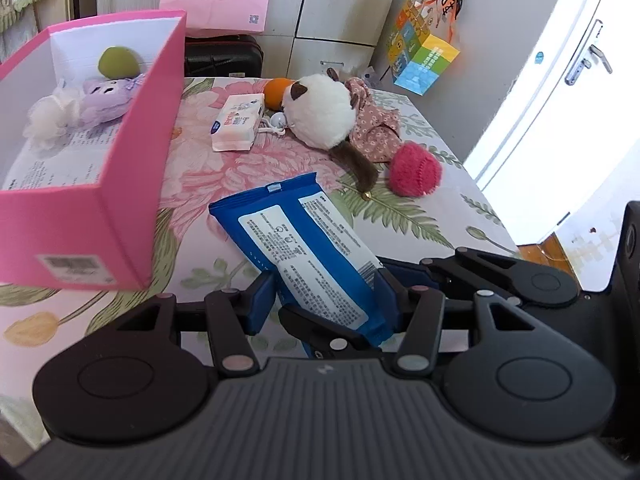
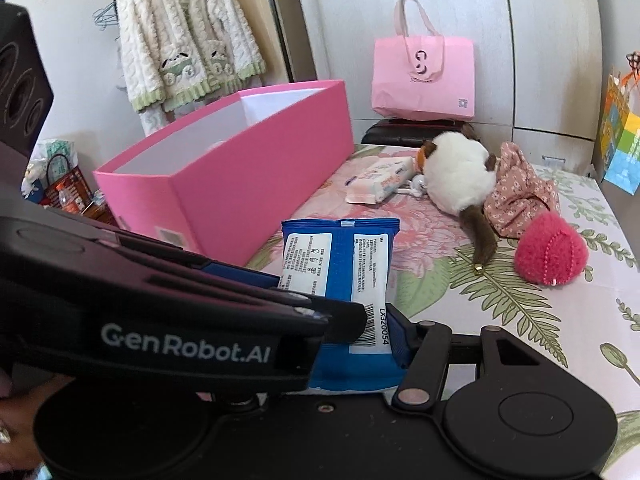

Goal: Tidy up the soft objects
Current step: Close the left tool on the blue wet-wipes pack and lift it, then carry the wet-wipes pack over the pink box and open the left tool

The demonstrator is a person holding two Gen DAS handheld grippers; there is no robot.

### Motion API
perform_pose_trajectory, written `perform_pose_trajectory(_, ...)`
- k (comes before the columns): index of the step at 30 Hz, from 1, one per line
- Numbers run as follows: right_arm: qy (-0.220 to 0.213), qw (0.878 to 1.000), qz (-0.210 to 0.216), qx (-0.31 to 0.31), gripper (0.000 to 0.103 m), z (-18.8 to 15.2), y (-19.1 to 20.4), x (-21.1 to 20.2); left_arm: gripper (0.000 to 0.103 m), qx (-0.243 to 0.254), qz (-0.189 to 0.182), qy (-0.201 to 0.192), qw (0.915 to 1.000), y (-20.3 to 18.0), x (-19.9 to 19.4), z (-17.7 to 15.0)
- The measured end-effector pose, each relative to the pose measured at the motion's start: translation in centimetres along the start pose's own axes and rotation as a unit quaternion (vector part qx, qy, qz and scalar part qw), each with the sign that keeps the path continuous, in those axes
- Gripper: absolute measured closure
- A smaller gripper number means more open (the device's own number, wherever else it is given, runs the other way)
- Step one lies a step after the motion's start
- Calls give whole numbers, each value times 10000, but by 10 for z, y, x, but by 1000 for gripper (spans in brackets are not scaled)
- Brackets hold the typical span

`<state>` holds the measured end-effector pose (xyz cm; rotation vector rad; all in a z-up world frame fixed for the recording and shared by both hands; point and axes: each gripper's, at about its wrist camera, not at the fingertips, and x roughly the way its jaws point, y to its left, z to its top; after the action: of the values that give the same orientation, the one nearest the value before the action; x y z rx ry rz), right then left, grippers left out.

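Observation:
A blue wipes pack (image 1: 308,240) with a white printed label is lifted off the floral bedspread (image 1: 420,216). My left gripper (image 1: 326,296) is shut on its near end, a blue pad on each side. My right gripper (image 2: 344,340) grips the same blue wipes pack (image 2: 340,256) from beside it. Its right pad presses the pack's edge, and its other finger is hidden behind the left gripper's body. The pink box (image 1: 132,184) stands at the left and holds a purple bear (image 1: 106,98), a green ball (image 1: 119,63) and a white puff (image 1: 46,118).
On the bedspread lie a tissue pack (image 1: 238,120), an orange ball (image 1: 276,92), a white plush (image 1: 320,114), a floral cloth (image 1: 376,128) and a red fuzzy ball (image 1: 414,170). A pink bag (image 2: 424,76) on a black case (image 1: 224,56) stands behind. The bed's edge runs along the right.

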<state>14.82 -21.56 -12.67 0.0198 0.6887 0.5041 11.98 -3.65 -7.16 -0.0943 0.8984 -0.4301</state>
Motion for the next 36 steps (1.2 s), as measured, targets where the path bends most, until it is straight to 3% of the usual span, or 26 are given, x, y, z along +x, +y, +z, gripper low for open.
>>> perform_pose_trajectory(3,29,10000,47,-28,39,3,11,-11,52,-52,-109,-5,9999,2,-21,-2)
perform_pose_trajectory(12,-90,9962,27,-865,39,15,57,-54,52,78,-395,-191,9990,11,-85,-10)
perform_pose_trajectory(21,-340,9898,396,-1323,39,49,98,-71,52,241,-158,-752,9968,31,-149,2)
perform_pose_trajectory(26,-457,9873,662,-1371,39,76,123,-60,52,220,53,-1033,9944,51,-168,22)
perform_pose_trajectory(32,-451,9890,983,-1006,39,109,133,-26,52,-1,165,-1178,9929,88,-161,52)
perform_pose_trajectory(34,-341,9894,1190,-762,42,120,131,-10,52,-60,49,-1158,9932,100,-154,64)
perform_pose_trajectory(36,-197,9872,1490,-541,51,128,130,6,54,-248,-249,-982,9945,115,-143,76)
